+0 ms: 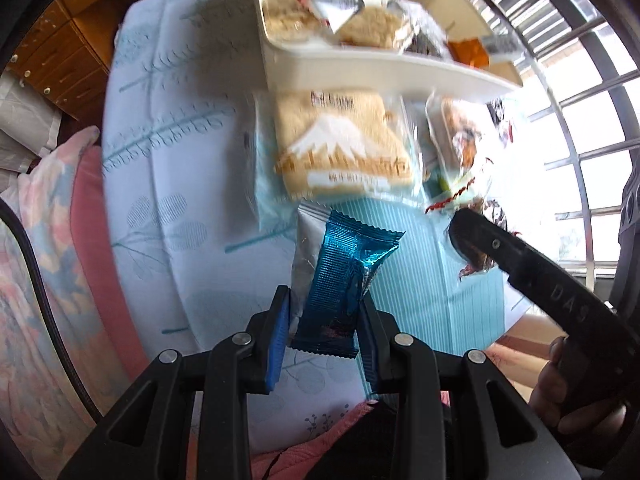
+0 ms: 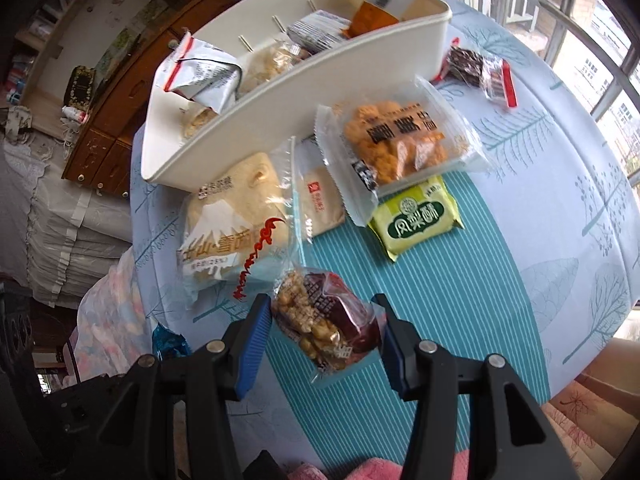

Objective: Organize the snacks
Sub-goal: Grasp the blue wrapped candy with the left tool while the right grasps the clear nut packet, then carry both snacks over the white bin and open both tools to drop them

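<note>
— On the worktop [image 2: 560, 184], what is seen?
— A leaf-print cloth, barred windows behind.
— And the snacks?
— A blue foil packet [image 1: 340, 280] is pinched by the left claw [image 1: 324, 320], a clear nut-bar packet [image 2: 324, 320] by the right claw [image 2: 324, 334].

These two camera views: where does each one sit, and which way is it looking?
Left wrist view: sits on the left gripper, looking down its fingers at a blue packet clamped there; a hand shows at right.
Right wrist view: sits on the right gripper, looking down at a nut snack pack between its pads.
Both show the white bin and mountain-print bread bag.
</note>
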